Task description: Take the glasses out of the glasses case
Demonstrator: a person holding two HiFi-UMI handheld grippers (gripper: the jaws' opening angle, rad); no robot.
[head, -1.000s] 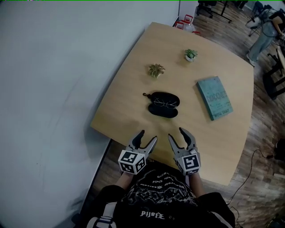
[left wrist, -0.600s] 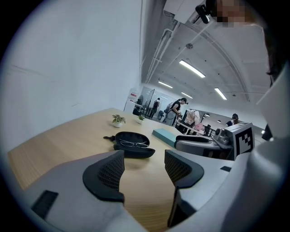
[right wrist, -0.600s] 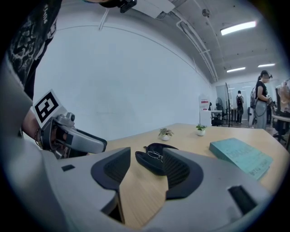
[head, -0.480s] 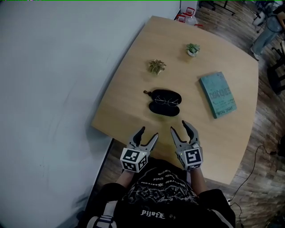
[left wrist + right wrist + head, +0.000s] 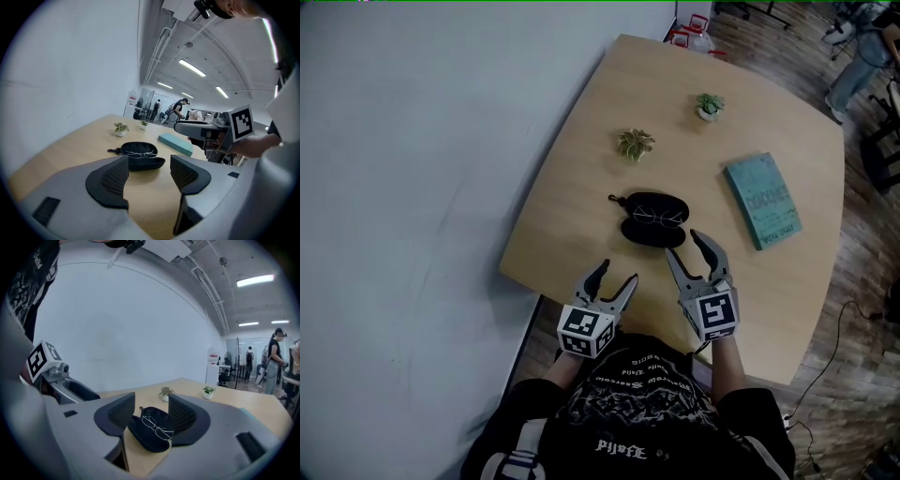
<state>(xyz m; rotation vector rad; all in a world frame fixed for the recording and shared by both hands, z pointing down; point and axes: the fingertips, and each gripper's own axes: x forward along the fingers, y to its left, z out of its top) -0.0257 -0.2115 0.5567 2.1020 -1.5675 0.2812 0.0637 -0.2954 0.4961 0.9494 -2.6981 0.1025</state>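
Near the middle of the light wooden table (image 5: pixel 581 216) a black oval glasses case (image 5: pixel 649 236) lies open, its two halves spread flat. A pair of thin wire-framed glasses (image 5: pixel 654 217) rests inside it, lying across the hinge line, and a small dark pull tab sticks out from the case's far left end.

Both grippers hover over the table's near edge in front of the person. The right gripper (image 5: pixel 682 243) is the more forward one, with its tips just short of the case's near right edge and not touching it. Its jaws are spread wide with nothing gripped, and its own view shows the case and glasses framed in the gap beyond them. The left gripper (image 5: pixel 617 272) hangs farther back and to the left, clear of the case, its jaws also wide apart and empty.

A teal rectangular book (image 5: pixel 762 200) lies to the right of the case. Two small potted plants stand beyond it, a tan one (image 5: pixel 635 143) nearer and a green one (image 5: pixel 708 105) farther back.
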